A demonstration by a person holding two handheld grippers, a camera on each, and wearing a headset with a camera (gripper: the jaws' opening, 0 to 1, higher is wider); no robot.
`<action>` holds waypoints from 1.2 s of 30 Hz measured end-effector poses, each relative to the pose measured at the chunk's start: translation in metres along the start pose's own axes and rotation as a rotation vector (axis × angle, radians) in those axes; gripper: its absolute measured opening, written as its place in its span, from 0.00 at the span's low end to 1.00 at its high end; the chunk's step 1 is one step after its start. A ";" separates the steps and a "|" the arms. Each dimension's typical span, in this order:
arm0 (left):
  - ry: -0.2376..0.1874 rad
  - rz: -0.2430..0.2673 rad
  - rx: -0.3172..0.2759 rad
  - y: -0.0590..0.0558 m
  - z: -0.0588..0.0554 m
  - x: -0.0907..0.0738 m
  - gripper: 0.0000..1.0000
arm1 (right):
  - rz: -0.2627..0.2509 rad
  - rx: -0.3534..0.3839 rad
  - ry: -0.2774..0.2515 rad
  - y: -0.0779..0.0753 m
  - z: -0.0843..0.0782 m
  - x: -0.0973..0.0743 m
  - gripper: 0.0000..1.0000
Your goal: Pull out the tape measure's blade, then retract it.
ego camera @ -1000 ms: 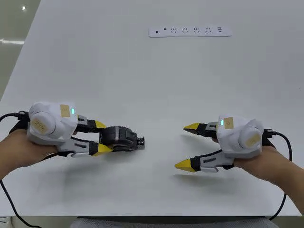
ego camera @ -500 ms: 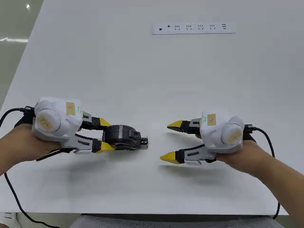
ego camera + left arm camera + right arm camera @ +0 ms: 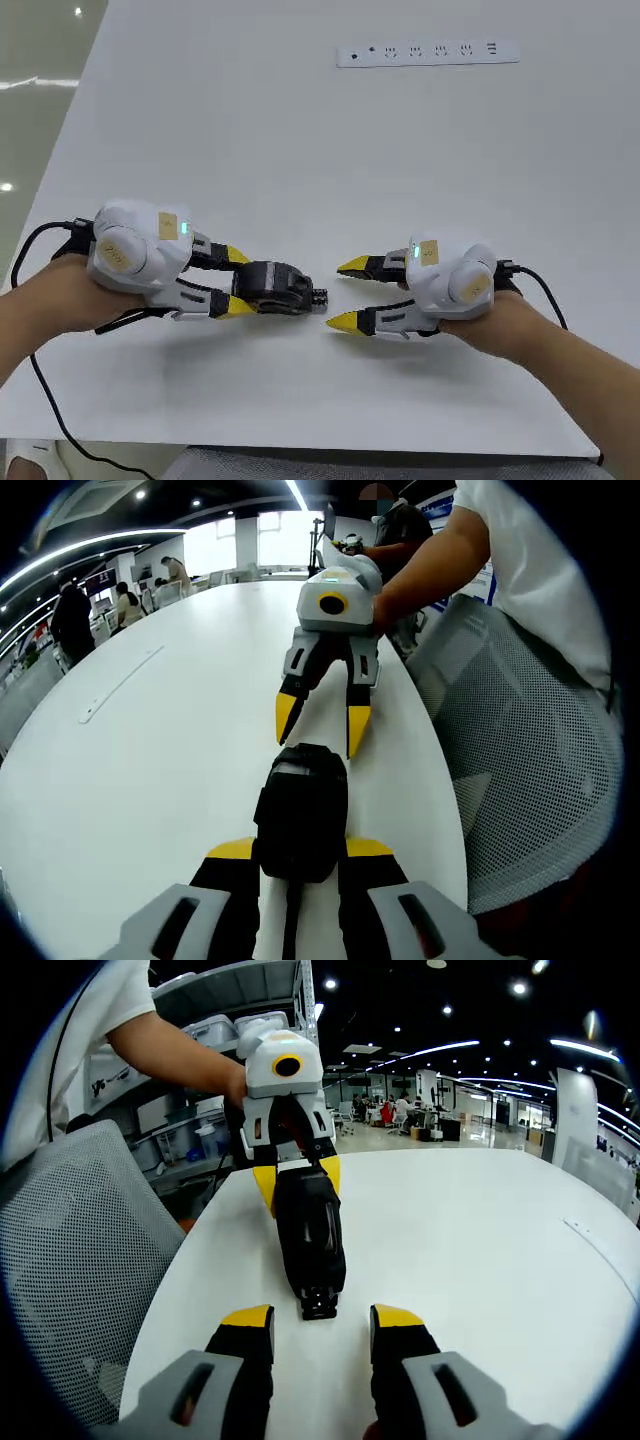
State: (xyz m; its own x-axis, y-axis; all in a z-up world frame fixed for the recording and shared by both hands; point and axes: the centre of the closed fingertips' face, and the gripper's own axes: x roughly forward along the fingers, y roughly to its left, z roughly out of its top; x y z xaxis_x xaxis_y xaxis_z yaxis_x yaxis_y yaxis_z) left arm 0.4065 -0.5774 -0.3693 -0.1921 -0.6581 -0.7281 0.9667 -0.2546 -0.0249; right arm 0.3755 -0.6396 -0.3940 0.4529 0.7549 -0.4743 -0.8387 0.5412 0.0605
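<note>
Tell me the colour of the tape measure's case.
The tape measure is black all over, clearest in the right gripper view.

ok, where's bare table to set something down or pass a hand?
Crowded: the middle, where the left tool grips the tape measure and the open right tool sits just off its tip. Free: the wide table between them and the power strip at the far edge; a bare strip along the near edge.

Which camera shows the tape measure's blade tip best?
The right gripper view: the blade tip faces that camera, close and unobstructed. The head view shows it small, side-on. The left gripper view shows the tape measure from behind, its tip hidden.
</note>
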 end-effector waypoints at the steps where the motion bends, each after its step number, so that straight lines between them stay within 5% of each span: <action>1: 0.001 -0.001 -0.002 0.000 0.000 0.000 0.27 | 0.003 0.001 0.000 0.000 0.000 0.002 0.37; 18: 0.000 -0.003 -0.006 -0.001 0.000 0.000 0.27 | 0.017 -0.006 -0.022 0.002 0.001 0.020 0.22; 36: -0.003 -0.009 0.001 -0.001 0.000 0.000 0.27 | 0.048 0.014 -0.035 0.003 -0.001 0.020 0.15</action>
State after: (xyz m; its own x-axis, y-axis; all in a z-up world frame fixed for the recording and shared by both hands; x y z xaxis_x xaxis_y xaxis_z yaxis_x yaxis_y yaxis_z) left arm 0.4053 -0.5770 -0.3694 -0.2015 -0.6575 -0.7260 0.9647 -0.2614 -0.0310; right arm 0.3814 -0.6231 -0.4042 0.4225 0.7924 -0.4399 -0.8555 0.5090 0.0952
